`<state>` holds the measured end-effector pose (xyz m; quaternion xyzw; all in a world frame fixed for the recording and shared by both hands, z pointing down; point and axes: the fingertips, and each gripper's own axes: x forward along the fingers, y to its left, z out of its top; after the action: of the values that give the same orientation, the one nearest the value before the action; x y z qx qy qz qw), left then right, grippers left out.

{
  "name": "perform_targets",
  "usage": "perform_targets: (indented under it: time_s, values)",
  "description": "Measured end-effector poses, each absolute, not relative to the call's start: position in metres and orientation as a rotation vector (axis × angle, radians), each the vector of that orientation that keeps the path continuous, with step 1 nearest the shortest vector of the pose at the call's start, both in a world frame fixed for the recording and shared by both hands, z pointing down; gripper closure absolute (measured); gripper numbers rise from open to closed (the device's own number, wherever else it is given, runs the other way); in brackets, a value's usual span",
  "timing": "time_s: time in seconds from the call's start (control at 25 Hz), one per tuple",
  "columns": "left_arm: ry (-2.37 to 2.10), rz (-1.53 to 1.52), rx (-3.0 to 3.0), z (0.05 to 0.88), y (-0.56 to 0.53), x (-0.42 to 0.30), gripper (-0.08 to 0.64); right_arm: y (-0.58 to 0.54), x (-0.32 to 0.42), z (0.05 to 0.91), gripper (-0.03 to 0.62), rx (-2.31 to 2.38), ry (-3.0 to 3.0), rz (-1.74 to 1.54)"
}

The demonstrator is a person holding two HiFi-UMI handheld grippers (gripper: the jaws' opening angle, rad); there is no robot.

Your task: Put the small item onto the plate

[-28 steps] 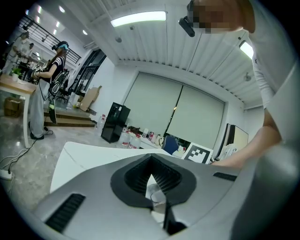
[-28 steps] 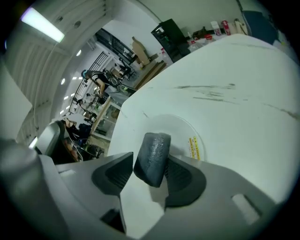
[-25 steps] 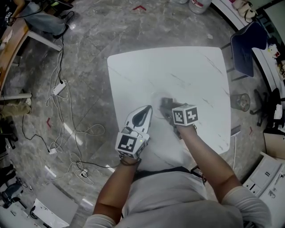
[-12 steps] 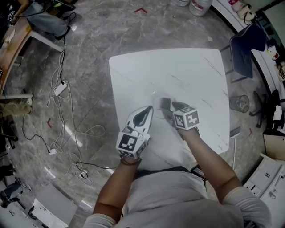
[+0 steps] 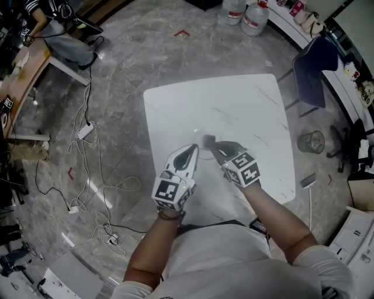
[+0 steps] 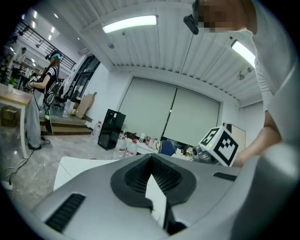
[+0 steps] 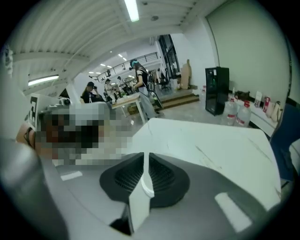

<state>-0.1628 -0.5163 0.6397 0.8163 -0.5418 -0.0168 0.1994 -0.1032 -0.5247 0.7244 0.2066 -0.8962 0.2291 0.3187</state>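
Hovering side by side over the white, grey-veined square marble table [image 5: 245, 105], both hand-held grippers sit in the lower middle of the head view, each on a bare forearm. The left gripper [image 5: 193, 147], pale grey with a black inset and a square-marker cube at its rear, has its jaws closed together. In its own view the ribbed black pads meet at the tip and only a white wedge of tabletop shows behind them. The right gripper [image 5: 215, 147] carries its marker cube tilted toward lower right. Its jaws have just been closing and now stand at a thin slit with nothing between them.

The small grey item [image 5: 208, 140] lies on the table just above the two tips, near the frame's centre and touched by neither. It seems to sit within a faint, near-clear round plate [image 5: 197, 134], though that outline is too weak to be sure.

Large clear water bottles [image 5: 257, 14] stand on the grey stone floor at the upper edge. A dark blue chair [image 5: 312, 67] is at upper right, and white cables [image 5: 96, 175] trail down the left.
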Motion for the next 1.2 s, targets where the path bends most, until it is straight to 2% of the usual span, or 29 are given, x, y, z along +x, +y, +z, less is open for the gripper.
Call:
perform_targets:
  time_s: [0.04,0.12,0.44,0.68,0.92,1.2]
  values:
    - [-1.525,-0.052,2.288,0.631,-0.515,-0.161,0.554,-0.522,-0.102,0.707,0.569,0.532,-2.402,0.565]
    - [-1.544,-0.062,2.298,0.613,-0.512,-0.157,0.554,-0.515,-0.1,0.67,0.589,0.505,-2.488,0.488]
    - [-1.587,-0.121,2.375,0.497,-0.484,-0.129,0.554,-0.471,-0.076,0.483,0.591,0.477,-2.849,0.187]
    - [-1.658,-0.145,2.445,0.397,-0.443,-0.088,0.554,-0.439,-0.034,0.38,0.591,0.531,-3.02,0.149]
    - [-1.702,-0.132,2.492,0.329,-0.416,-0.059,0.554,-0.417,-0.009,0.312,0.591,0.521,-3.119,0.05]
    - [-1.738,-0.151,2.538,0.293,-0.413,-0.034,0.554,-0.411,0.02,0.285,0.591,0.534,-3.16,0.027]
